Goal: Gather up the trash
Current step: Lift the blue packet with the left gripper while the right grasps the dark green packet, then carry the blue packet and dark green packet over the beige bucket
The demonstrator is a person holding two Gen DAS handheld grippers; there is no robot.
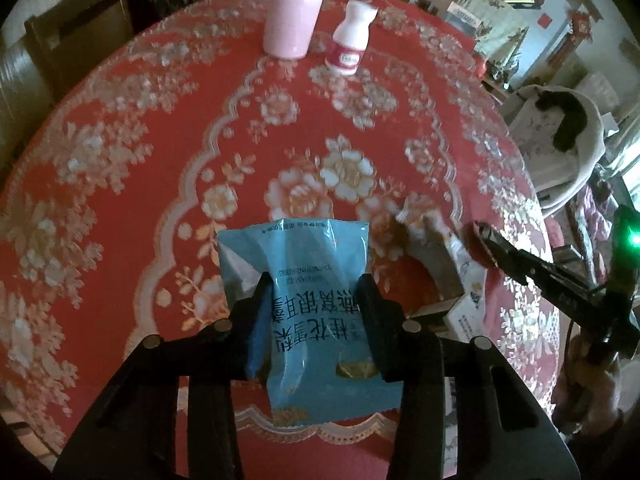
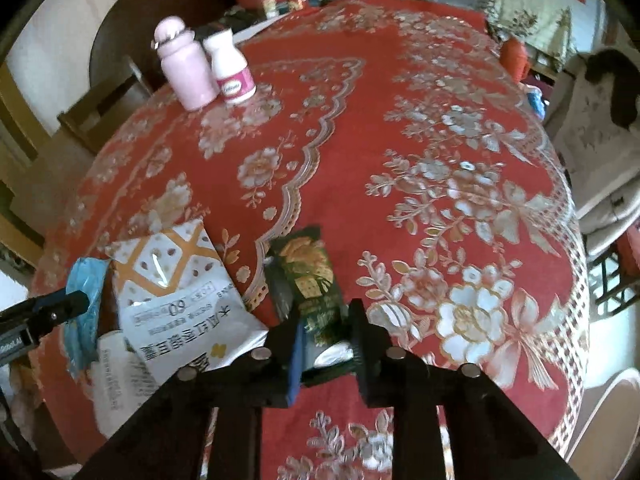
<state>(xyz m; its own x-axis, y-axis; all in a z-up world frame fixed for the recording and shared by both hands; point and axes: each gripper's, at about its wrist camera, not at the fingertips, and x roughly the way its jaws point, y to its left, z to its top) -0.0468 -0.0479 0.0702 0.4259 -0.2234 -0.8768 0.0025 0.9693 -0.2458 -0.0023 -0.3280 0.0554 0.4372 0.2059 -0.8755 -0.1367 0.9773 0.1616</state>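
In my left wrist view, my left gripper [image 1: 316, 300] sits low in the centre of the frame with its two fingers pressed against either side of a blue snack packet [image 1: 316, 308], which stands up between them above the red floral tablecloth [image 1: 140, 200]. To the lower right of that frame I see the white and orange packet [image 1: 436, 236], blurred, with a white printed wrapper [image 1: 468, 312] beside it, and my right gripper [image 1: 504, 256] coming in from the right edge.

In my right wrist view, my right gripper [image 2: 324, 332] is at the lower centre, its fingers clamped on the near end of a dark green packet [image 2: 308, 276] that lies on the tablecloth [image 2: 440, 80] and points away toward the frame's middle. Just left of it lies the white and orange packet [image 2: 176, 280], partly over the white printed wrapper [image 2: 116, 372]. At the left edge the blue packet [image 2: 86, 304] shows, with my left gripper [image 2: 60, 304] closed on it.

Two containers stand upright side by side: a pink bottle [image 1: 294, 20] with its pink cap on, and a smaller white bottle [image 1: 350, 40] with a pink label just beside it. They sit at the top centre of the left view and the upper left of the right view [image 2: 184, 72] [image 2: 232, 70]. I cannot tell what either holds.
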